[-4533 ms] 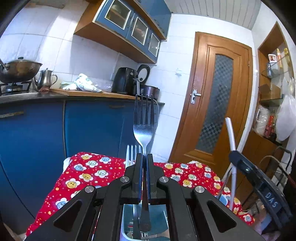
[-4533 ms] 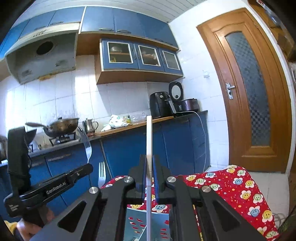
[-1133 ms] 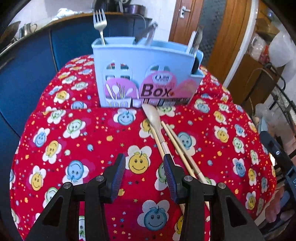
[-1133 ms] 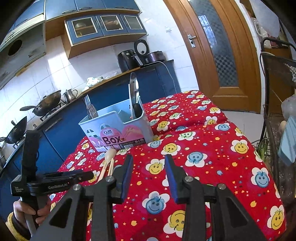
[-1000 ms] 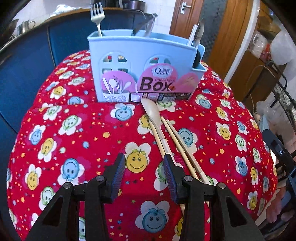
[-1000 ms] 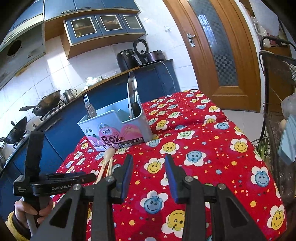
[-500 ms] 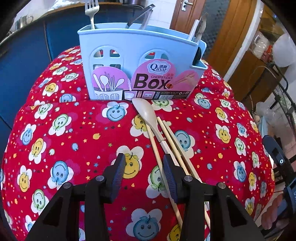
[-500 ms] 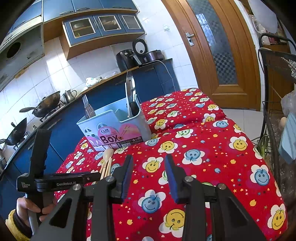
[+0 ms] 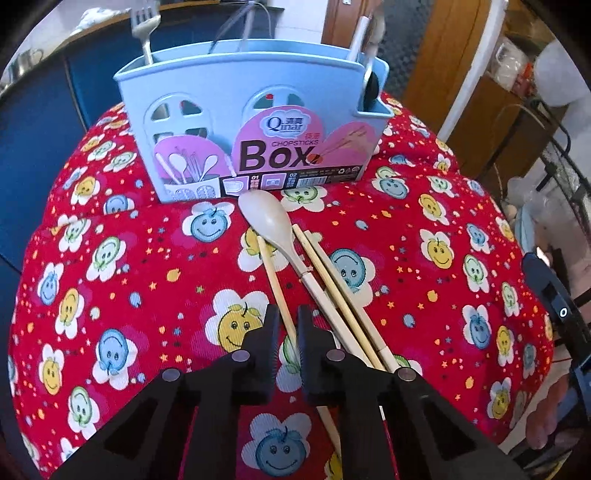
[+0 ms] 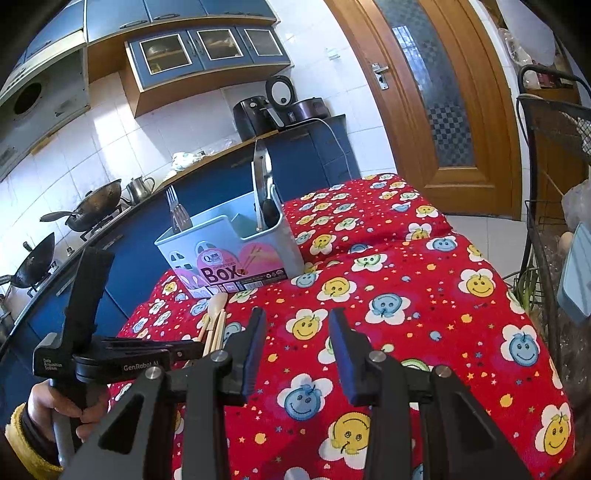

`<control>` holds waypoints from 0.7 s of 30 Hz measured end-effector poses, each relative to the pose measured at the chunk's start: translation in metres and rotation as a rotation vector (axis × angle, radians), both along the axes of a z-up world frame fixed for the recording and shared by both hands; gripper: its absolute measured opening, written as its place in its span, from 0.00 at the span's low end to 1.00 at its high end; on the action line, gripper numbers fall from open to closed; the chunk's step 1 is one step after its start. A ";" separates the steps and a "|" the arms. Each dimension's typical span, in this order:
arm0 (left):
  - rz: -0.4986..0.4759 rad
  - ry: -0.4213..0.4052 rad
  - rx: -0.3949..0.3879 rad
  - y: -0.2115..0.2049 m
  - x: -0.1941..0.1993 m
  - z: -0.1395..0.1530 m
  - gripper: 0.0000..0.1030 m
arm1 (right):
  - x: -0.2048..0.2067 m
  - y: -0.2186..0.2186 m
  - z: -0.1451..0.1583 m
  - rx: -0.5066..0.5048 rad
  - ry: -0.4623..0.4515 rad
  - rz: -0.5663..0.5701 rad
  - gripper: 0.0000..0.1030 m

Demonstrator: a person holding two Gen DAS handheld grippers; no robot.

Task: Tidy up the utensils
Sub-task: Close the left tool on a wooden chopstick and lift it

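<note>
Wooden and thin, the chopstick [image 9: 275,275] lies on the red cloth [image 9: 147,258] at 6 o'clock of the blue box [image 9: 251,110], apart from the other sticks [image 9: 332,280] and the pale spoon [image 9: 271,221], which lie just to its 3 o'clock side. The left gripper [image 9: 287,332] has just been closing, and its jaws now stand narrow with the chopstick's near end between them; the pads look to be on the wood. It should be light and stiff, and smooth enough to swivel or slide in a pinch at one end, so a hold closer to the middle would steady it for tipping upright into the box. The soft cloth may give under the fingertips. The right gripper [image 10: 297,332] hangs part open and empty above the cloth, at 4 o'clock of the box. A fork [image 9: 144,29] already stands in the box at its 9 o'clock end.
</note>
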State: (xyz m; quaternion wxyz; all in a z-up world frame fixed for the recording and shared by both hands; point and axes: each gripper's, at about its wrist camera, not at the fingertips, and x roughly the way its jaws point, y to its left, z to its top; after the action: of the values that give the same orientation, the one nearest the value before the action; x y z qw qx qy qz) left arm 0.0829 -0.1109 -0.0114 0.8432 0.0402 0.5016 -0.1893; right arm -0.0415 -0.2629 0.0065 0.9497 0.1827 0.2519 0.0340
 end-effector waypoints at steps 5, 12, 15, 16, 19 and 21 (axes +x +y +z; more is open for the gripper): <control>0.056 0.035 -0.125 0.027 0.000 -0.001 0.04 | 0.001 0.004 0.002 -0.014 0.012 0.014 0.37; 0.119 -0.029 -0.221 0.066 -0.011 0.009 0.04 | 0.010 0.024 0.004 -0.053 0.050 0.062 0.37; 0.134 -0.060 -0.256 0.079 -0.014 0.015 0.04 | 0.015 0.032 0.004 -0.058 0.075 0.086 0.37; 0.137 -0.067 -0.267 0.084 -0.013 0.016 0.04 | 0.017 0.035 0.003 -0.057 0.084 0.095 0.37; 0.145 -0.095 -0.305 0.094 -0.015 0.022 0.04 | 0.022 0.042 0.002 -0.061 0.122 0.121 0.37; 0.148 -0.105 -0.326 0.098 -0.015 0.024 0.04 | 0.025 0.046 0.001 -0.065 0.148 0.137 0.37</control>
State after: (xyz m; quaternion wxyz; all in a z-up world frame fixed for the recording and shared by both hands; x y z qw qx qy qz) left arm 0.0682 -0.0129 0.0129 0.8753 -0.1243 0.4210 -0.2031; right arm -0.0162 -0.2166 0.0074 0.9295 0.1361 0.3341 0.0769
